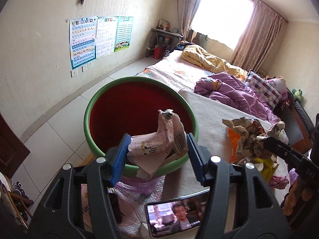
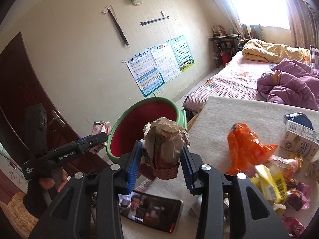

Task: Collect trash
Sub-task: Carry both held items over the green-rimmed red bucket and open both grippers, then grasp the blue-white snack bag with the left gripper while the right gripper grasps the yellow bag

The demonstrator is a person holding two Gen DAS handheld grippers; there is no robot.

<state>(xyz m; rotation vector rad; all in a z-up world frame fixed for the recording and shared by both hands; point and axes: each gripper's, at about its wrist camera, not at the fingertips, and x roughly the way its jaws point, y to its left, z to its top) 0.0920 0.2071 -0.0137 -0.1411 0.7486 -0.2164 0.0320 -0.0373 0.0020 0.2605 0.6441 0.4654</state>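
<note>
My left gripper (image 1: 157, 151) is shut on a crumpled pink wrapper (image 1: 157, 147) and holds it over the near rim of a green bin with a red inside (image 1: 111, 103). My right gripper (image 2: 161, 159) is shut on a crumpled brown paper wad (image 2: 165, 145) over the table's left edge, near the bin (image 2: 129, 127). In the left wrist view the right gripper (image 1: 267, 139) holds the paper wad (image 1: 247, 135) at the right. In the right wrist view the left gripper (image 2: 99, 137) shows at the left with the pink wrapper (image 2: 102, 126).
A white table (image 2: 239, 111) carries an orange bag (image 2: 245, 147), a milk carton (image 2: 299, 139), yellow and pink wrappers (image 2: 273, 183) and a phone playing video (image 2: 149, 211). A bed with purple and yellow quilts (image 1: 229, 79) lies behind. A brown door (image 2: 18, 91) stands at left.
</note>
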